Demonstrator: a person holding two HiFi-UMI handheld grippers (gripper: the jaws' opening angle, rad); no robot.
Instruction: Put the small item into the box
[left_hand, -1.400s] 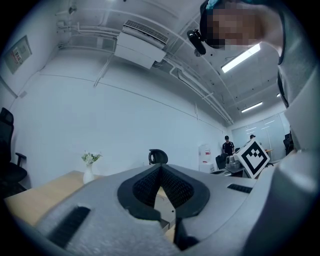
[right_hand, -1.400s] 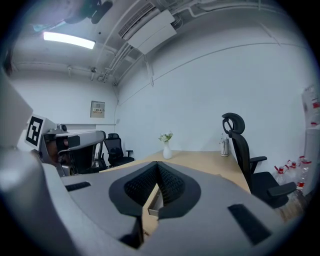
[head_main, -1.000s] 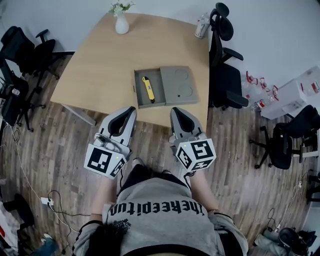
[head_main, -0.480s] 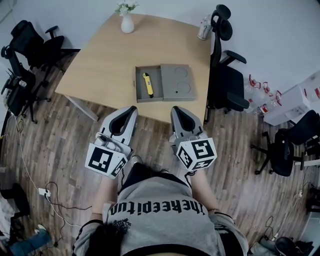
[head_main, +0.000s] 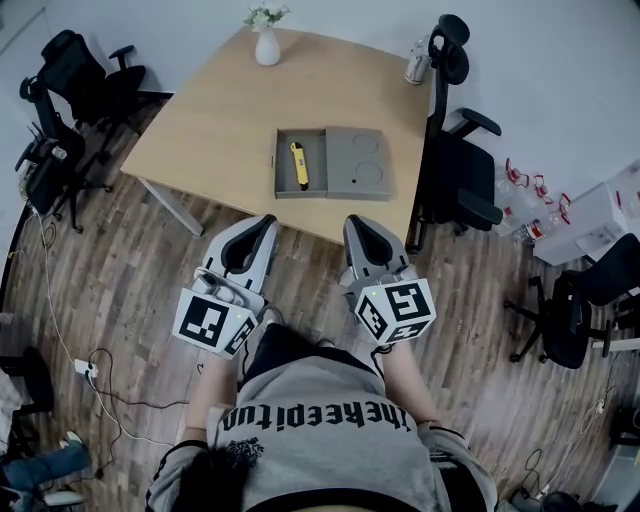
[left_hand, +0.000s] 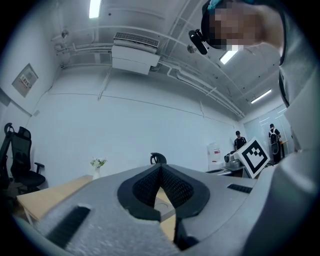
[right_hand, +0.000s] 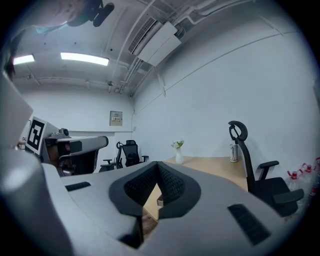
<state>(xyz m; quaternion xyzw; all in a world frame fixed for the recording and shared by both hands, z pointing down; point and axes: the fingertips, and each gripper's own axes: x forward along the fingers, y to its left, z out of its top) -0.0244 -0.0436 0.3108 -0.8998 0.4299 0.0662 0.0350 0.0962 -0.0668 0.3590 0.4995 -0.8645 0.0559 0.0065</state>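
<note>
- Box (head_main: 350, 165): flat, grey, matte. Two square halves lie open side by side on the pale wood table (head_main: 210, 110); the right half has two round recesses.
- Small item (head_main: 299, 165): slim yellow stick in the box's left half. Its long axis runs away from me, slightly slanted.
- My left gripper (head_main: 262, 222) and right gripper (head_main: 357, 223): grey plastic with black ribbed pads. Both sets of jaws are clenched on nothing, short of the table's near edge, over the plank floor (head_main: 130, 270).
- Only the head view shows the item. The right gripper view adds a white vase (right_hand: 179, 159) and a black chair (right_hand: 270, 192).
</note>
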